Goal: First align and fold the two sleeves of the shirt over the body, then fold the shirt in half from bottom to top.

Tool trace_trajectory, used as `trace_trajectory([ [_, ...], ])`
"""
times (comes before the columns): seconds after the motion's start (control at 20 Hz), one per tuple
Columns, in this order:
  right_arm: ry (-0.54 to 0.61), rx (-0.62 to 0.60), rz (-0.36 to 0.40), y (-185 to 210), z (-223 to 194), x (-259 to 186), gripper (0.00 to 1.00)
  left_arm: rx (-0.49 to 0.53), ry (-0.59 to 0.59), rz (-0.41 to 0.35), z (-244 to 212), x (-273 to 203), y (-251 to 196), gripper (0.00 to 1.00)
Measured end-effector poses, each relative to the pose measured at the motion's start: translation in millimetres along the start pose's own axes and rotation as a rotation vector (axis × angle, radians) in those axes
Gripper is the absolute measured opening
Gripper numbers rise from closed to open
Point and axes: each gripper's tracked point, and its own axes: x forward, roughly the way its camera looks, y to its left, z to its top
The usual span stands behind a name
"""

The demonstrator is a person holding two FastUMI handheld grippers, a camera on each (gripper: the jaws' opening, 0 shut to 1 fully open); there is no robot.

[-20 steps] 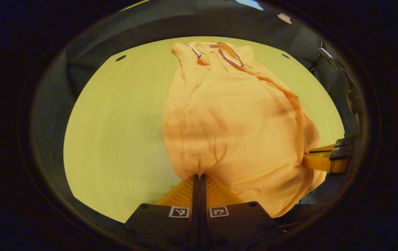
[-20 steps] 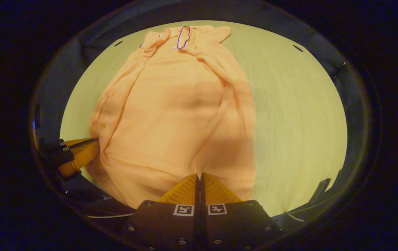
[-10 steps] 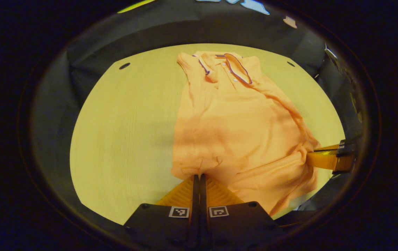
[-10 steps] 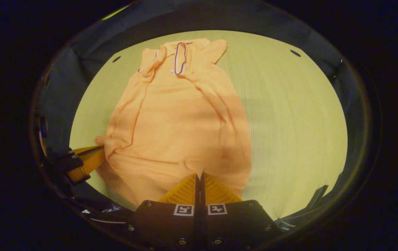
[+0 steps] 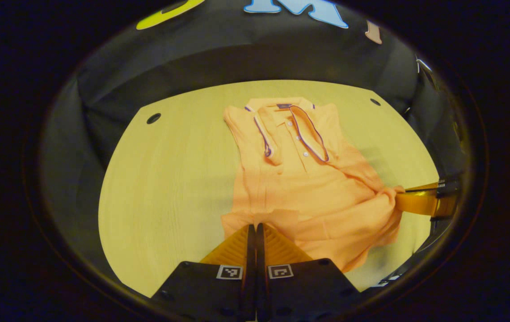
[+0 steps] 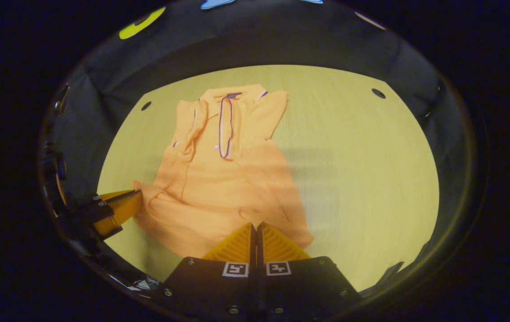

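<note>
At the bottom centre of each view your left gripper (image 5: 255, 227) and right gripper (image 6: 255, 226) are each clenched on the hem of the shirt (image 5: 299, 179), which lies on the table (image 5: 170, 179) through mid-frame, its collar (image 6: 225, 123) farthest up toward the wall (image 6: 255, 40).

Shirt (image 5: 308, 188): shows shorter than a second ago, its lower hem now carried up toward the collar (image 5: 290, 127), which sits lower in both views. Left gripper (image 5: 255, 228) and right gripper (image 6: 255, 226): moved forward with the hem pinched, closer to the collar. Table (image 5: 165, 188): more bare wood shows at lower right of the right gripper view.
</note>
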Motion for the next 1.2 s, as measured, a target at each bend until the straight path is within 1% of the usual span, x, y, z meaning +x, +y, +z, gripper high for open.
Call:
trace_trajectory([
  [0.3, -0.086, -0.021, -0.003, -9, 71, 5, 0.00, -0.011, -0.088, 0.012, 73, 24, 2, 0.07],
  [0.6, -0.161, -0.041, 0.000, -20, 137, 14, 0.00, -0.022, -0.159, 0.036, 140, 46, 6, 0.07],
  [1.0, -0.242, -0.030, 0.011, -28, 225, 48, 0.00, -0.046, -0.232, 0.072, 209, 91, 12, 0.06],
  [1.15, -0.264, -0.014, 0.017, -30, 249, 62, 0.00, -0.041, -0.260, 0.085, 231, 108, 17, 0.07],
  [1.2, -0.271, -0.011, 0.019, -31, 257, 67, 0.00, -0.036, -0.270, 0.090, 236, 114, 18, 0.06],
])
